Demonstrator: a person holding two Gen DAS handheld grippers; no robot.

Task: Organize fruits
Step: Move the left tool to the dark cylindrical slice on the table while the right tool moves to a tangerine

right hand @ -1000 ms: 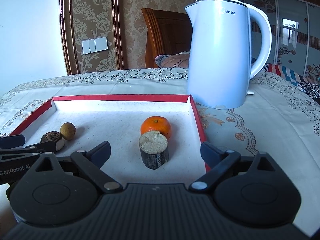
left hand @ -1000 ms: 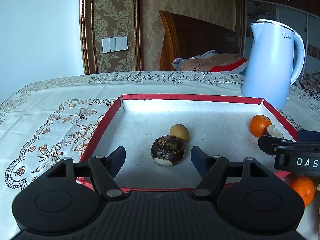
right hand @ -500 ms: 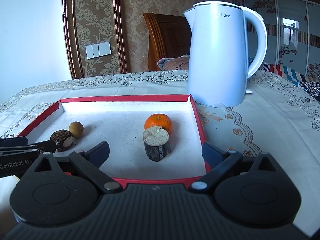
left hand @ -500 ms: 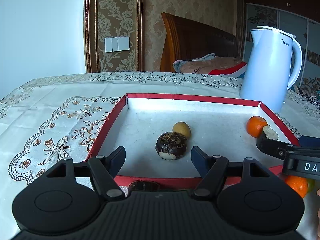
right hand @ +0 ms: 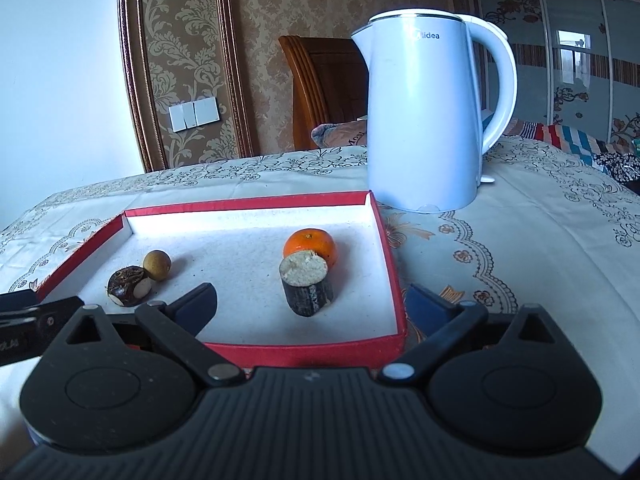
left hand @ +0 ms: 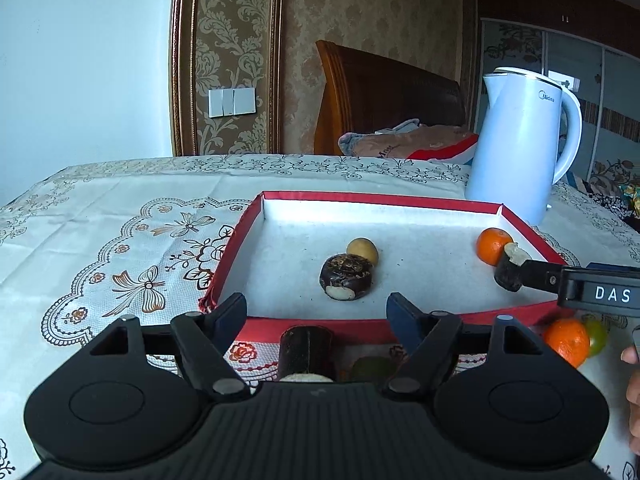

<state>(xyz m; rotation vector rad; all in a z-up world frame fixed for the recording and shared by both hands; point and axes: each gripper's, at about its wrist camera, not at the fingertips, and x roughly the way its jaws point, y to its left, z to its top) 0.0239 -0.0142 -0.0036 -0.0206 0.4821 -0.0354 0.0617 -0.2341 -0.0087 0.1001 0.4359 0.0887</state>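
While four fruits are already lying in the red tray (left hand: 232,240) for sorting, the left hand-held gripper (left hand: 316,312) is hanging wide open and empty over a dark cane piece (left hand: 306,346) on the table (left hand: 100,216); the right hand-held gripper (right hand: 312,300) is likewise gaping empty.

Inside tray (right hand: 390,280): tangerine (right hand: 310,245) at one o'clock, cut cane piece (right hand: 306,286) just before it, chestnut (right hand: 128,291) and longan (right hand: 157,265) at nine. Kettle (right hand: 424,120) behind, at two.
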